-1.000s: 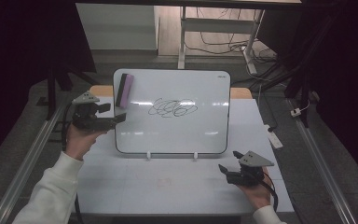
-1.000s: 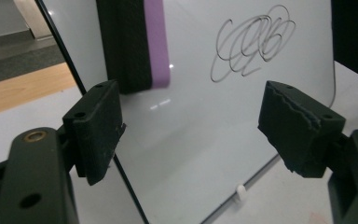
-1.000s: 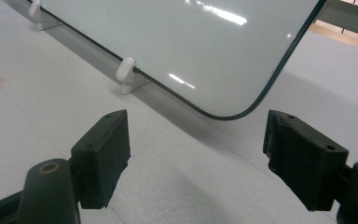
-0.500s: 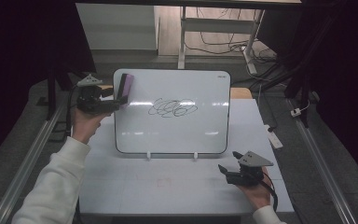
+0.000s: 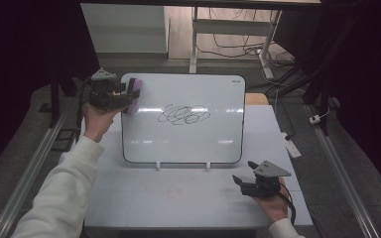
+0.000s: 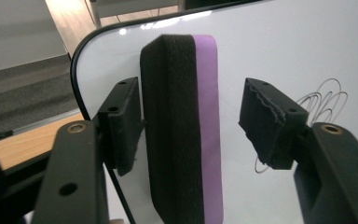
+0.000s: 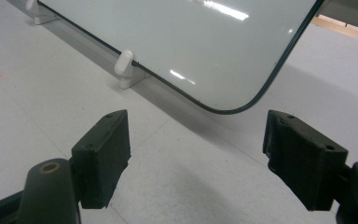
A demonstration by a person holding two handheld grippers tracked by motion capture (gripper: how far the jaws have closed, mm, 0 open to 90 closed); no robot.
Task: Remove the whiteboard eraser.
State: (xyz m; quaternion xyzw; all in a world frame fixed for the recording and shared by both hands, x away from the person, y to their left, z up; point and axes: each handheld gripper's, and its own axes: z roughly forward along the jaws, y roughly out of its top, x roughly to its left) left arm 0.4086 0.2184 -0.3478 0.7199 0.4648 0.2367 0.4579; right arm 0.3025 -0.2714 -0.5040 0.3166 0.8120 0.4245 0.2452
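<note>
Closing on the purple eraser [image 6: 182,130], left gripper [image 5: 121,94] beside the whiteboard [image 5: 188,144] scribble [image 5: 184,114], unreadable; right gripper [image 5: 245,179] apart.

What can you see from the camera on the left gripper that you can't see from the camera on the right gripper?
Left gripper view: a purple and black eraser stands between its jaws, which have just been closing, and a black scribble is on the board. Right gripper view: the board's white foot on the table, beyond open jaws. Both share the whiteboard.
</note>
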